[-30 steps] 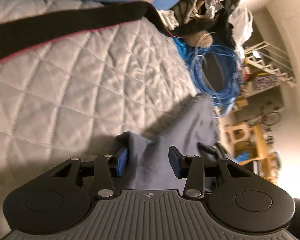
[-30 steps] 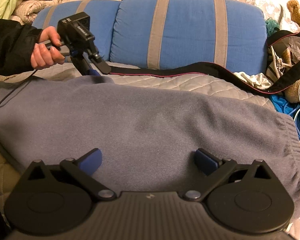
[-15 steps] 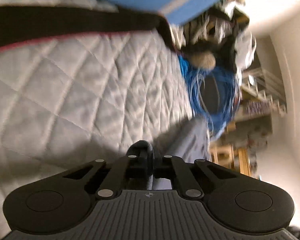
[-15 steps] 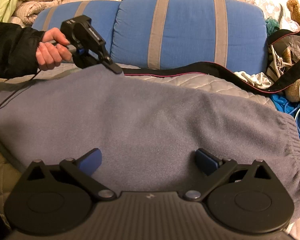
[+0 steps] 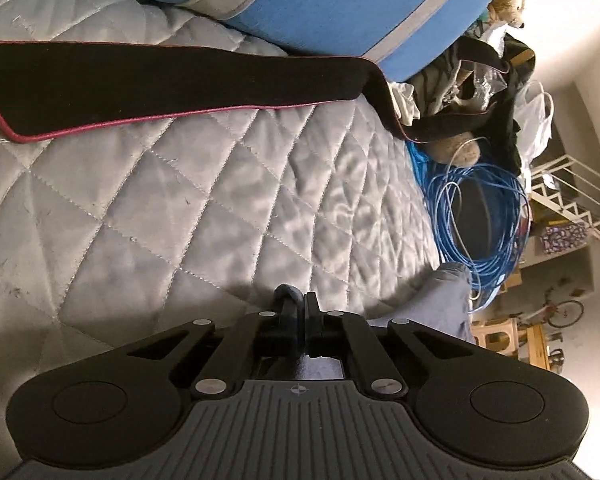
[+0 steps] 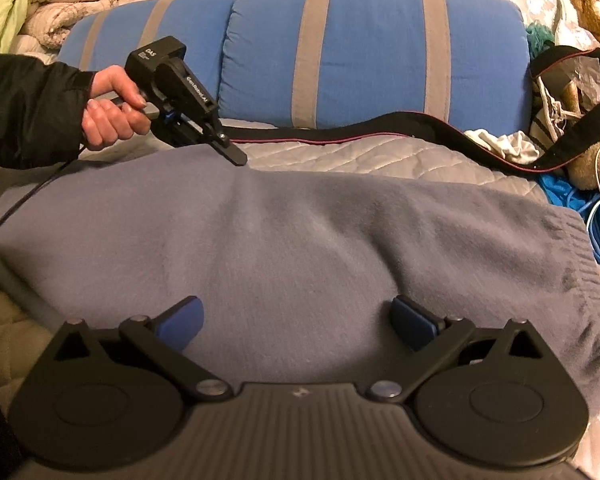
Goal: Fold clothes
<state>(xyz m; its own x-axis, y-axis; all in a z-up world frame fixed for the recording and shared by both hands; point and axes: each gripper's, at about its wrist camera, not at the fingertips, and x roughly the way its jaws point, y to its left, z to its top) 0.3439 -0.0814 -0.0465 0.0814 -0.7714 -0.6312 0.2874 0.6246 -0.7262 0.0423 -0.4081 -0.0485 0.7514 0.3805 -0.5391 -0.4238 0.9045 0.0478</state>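
The left gripper (image 6: 236,158) pinches the far edge of the grey-blue fleece garment (image 6: 300,248) spread on the quilted grey bedcover (image 5: 160,208). The right gripper (image 6: 296,320) hovers over its near part, fingers wide. Only the right wrist view shows the whole garment and the person's hand (image 6: 112,114).

White lettering shows on the left gripper (image 6: 236,157) at the far left of the right wrist view. Along the side of its black body runs a word that reads roughly "GenRobot.AI", though the letters are small. On its top block stands "DAS", with finer lines beneath too small to read. No other writing is legible.
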